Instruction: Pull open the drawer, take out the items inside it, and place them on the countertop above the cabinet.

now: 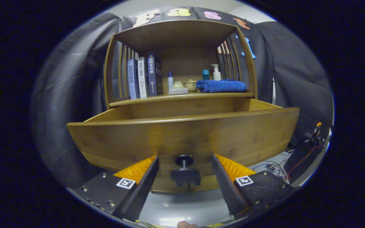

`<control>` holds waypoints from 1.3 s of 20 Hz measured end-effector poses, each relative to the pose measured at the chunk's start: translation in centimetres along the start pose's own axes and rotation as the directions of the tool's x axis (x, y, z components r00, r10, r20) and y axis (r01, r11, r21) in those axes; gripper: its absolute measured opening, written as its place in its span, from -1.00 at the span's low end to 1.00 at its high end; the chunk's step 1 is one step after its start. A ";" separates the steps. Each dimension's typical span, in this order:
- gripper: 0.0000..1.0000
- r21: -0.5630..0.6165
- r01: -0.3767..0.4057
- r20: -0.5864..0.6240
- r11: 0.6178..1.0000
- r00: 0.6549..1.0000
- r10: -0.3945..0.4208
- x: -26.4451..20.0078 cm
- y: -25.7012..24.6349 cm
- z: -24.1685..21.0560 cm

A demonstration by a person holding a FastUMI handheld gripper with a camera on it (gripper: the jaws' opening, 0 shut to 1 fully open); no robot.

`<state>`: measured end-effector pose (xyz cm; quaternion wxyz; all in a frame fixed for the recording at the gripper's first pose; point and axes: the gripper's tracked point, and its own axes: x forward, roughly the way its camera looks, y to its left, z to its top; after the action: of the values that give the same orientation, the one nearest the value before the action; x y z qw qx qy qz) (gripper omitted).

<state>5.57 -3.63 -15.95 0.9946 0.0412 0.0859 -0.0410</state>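
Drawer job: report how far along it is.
Done: the drawer is pulled well out of the cabinet. In hand: the tool is open, its fingers either side of the knob without pressing it. Left: the drawer's inside is hidden behind its front panel, so the items cannot be seen; nothing is lifted yet. The countertop already carries books and a blue towel.
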 end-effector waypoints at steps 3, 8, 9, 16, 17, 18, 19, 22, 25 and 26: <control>0.97 0.001 -0.009 0.014 1.000 1.000 0.009 0.7 -0.1 0.2; 0.98 -0.014 -0.011 0.002 1.000 1.000 0.011 2.9 0.0 0.9; 0.98 -0.013 -0.011 0.000 1.000 1.000 0.011 3.5 0.0 1.2; 0.98 -0.009 0.006 0.000 1.000 1.000 -0.006 8.8 1.0 2.9; 0.97 -0.009 0.006 0.002 1.000 1.000 -0.006 9.3 1.1 3.2; 0.98 -0.011 0.007 -0.003 1.000 1.000 -0.007 10.1 1.2 3.3; 0.98 -0.013 0.007 -0.004 1.000 1.000 -0.007 10.7 1.4 3.4; 0.98 -0.011 0.006 -0.006 1.000 1.000 -0.006 12.0 1.5 3.8; 0.98 -0.018 0.005 0.000 1.000 1.000 -0.005 13.3 1.5 4.0; 0.98 -0.014 0.007 -0.001 1.000 1.000 -0.007 13.7 1.6 4.1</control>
<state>19.86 -3.46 -14.16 0.9947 0.0338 0.0867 -0.0437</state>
